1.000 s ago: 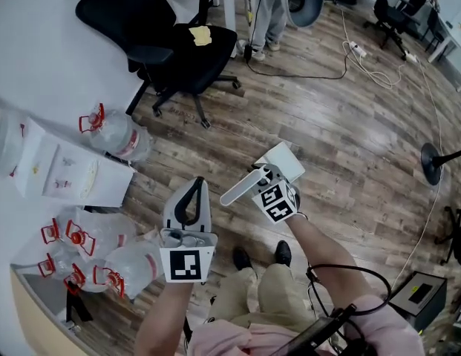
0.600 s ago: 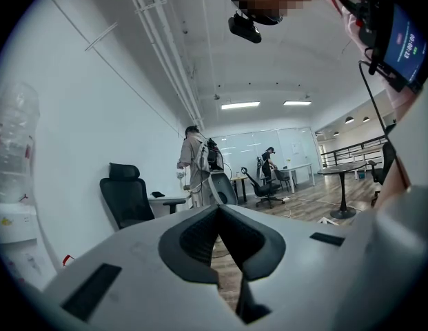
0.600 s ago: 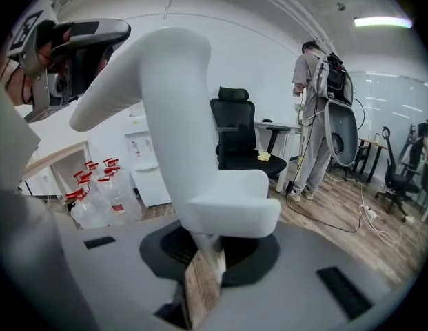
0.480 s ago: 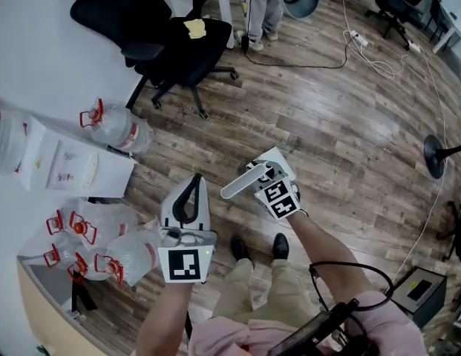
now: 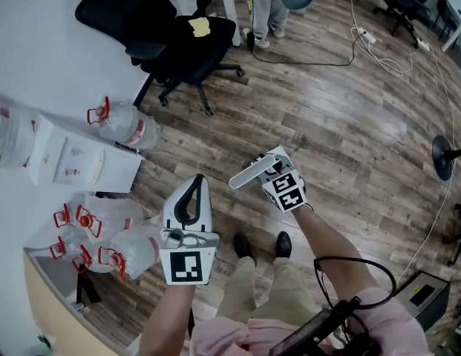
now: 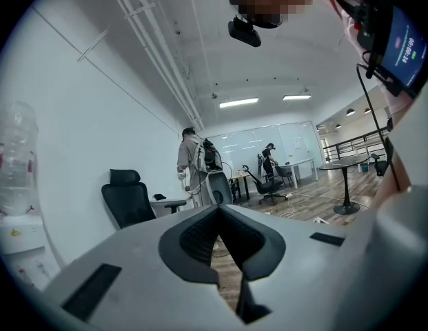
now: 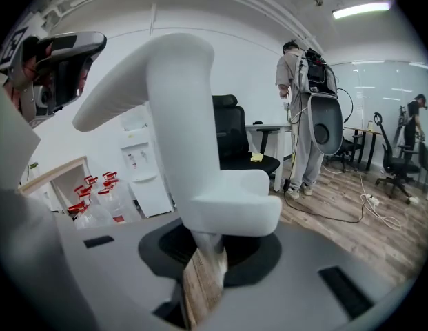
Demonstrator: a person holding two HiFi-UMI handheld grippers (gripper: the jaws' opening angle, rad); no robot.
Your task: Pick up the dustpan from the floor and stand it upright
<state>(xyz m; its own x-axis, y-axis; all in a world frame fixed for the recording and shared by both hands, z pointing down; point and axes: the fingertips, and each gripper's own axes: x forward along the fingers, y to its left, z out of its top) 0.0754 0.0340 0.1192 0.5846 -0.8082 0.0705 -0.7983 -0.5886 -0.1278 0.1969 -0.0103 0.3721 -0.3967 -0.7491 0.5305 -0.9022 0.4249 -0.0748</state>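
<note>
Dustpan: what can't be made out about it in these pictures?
- Head view: the dustpan has most of its pan behind the right gripper. Only the handle and one corner show.
- Right gripper view: the handle fills the frame. The pan is out of sight, and the exact clamping spot is covered.
- Left gripper view: the dustpan lies outside the frame.
</note>
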